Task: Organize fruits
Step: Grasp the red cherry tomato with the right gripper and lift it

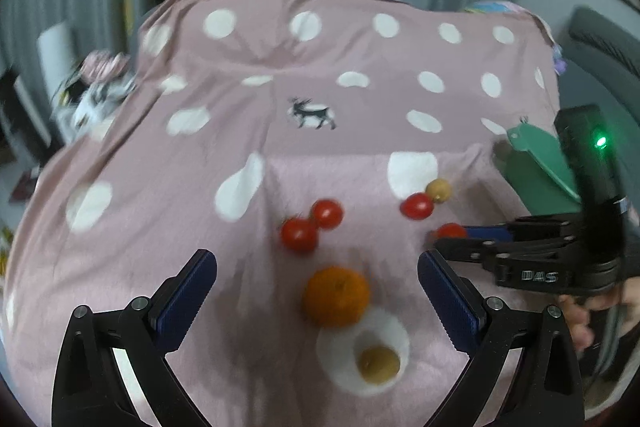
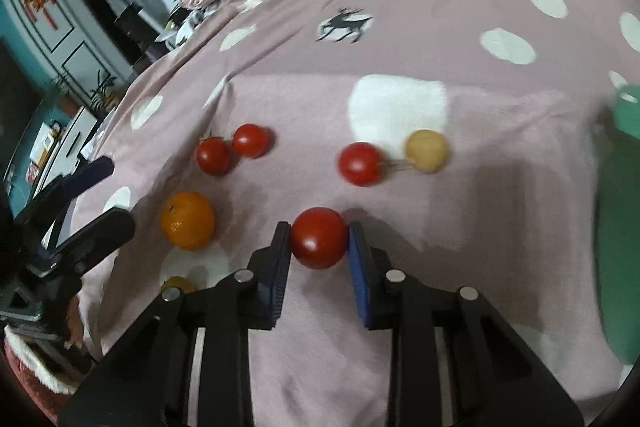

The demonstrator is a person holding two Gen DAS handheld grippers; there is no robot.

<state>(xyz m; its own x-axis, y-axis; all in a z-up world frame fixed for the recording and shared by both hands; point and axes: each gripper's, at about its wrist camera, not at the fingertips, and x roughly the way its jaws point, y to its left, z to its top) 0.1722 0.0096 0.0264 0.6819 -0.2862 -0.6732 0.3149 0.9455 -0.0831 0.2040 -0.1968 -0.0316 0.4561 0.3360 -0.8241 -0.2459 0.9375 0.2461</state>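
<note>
well, the green tray (image 2: 618, 227) is cut off at the right edge of the right wrist view and looks blurry. one small brown fruit (image 2: 178, 283) at the lower left hides partly behind the right gripper (image 2: 319, 247). this gripper's blue pads press both sides of a shiny round red tomato (image 2: 319, 238) near the middle. an orange (image 1: 336, 295) sits low in the middle of the left wrist view, between the wide-apart fingers of the left gripper (image 1: 316, 291), not touching them. white letters "das" show on the right gripper's side at the right.
</note>
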